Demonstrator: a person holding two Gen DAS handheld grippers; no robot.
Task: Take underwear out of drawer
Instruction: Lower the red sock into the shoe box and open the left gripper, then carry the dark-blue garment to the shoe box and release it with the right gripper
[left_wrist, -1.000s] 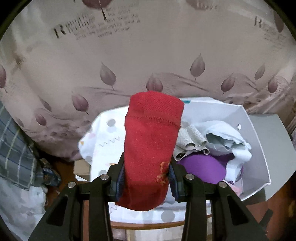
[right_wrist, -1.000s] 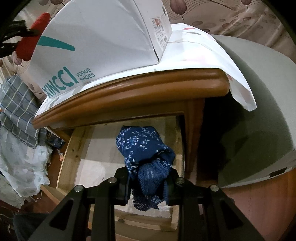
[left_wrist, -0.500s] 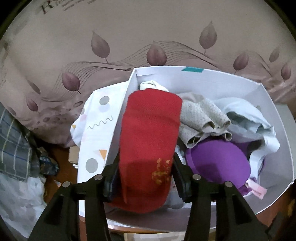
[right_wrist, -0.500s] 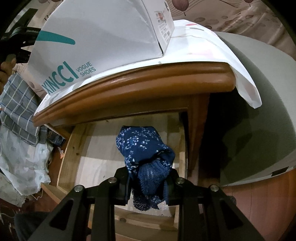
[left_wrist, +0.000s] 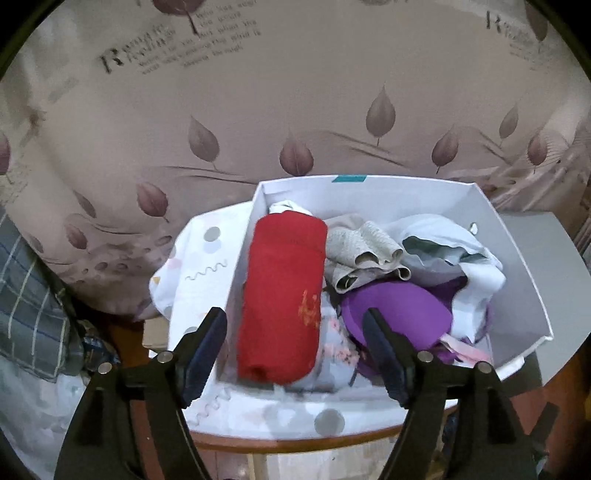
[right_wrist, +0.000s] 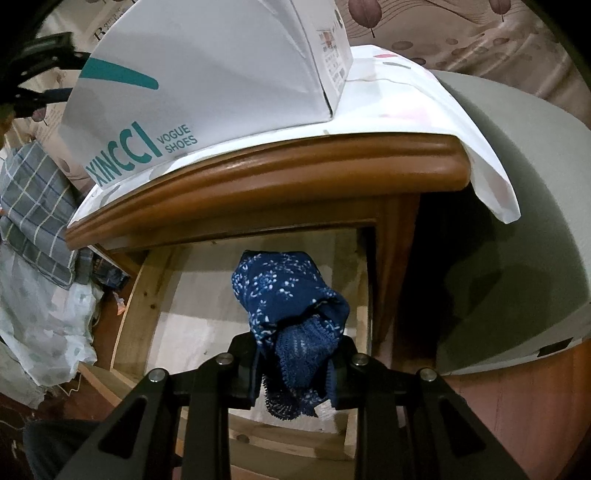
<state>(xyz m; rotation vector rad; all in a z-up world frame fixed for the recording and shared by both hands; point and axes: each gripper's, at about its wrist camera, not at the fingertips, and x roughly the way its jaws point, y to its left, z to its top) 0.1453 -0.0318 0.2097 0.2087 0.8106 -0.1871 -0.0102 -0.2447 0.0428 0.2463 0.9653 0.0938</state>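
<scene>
In the left wrist view a rolled red underwear (left_wrist: 282, 295) lies at the left side of the white shoe box (left_wrist: 517, 266), on top of other garments. My left gripper (left_wrist: 295, 334) hangs just in front of the roll; its jaws are opening and the pads stand clear of the cloth on both sides. In the right wrist view my right gripper (right_wrist: 293, 363) is shut on a dark blue patterned underwear roll (right_wrist: 284, 291), held above the pale wooden drawer (right_wrist: 140, 295) that stands pulled out under the cabinet top.
The box holds a beige piece (left_wrist: 364, 254), a purple piece (left_wrist: 395, 317) and pale garments (left_wrist: 439, 247). It stands on a dotted white cloth (left_wrist: 207, 266) over the brown cabinet top (right_wrist: 277, 177). A leaf-print curtain (left_wrist: 295, 92) hangs behind. Plaid fabric (right_wrist: 33, 214) lies at the left.
My left gripper carried the red roll over the box, lowered it and opened; the roll now lies free in the box. The right gripper stayed still with the blue roll.
</scene>
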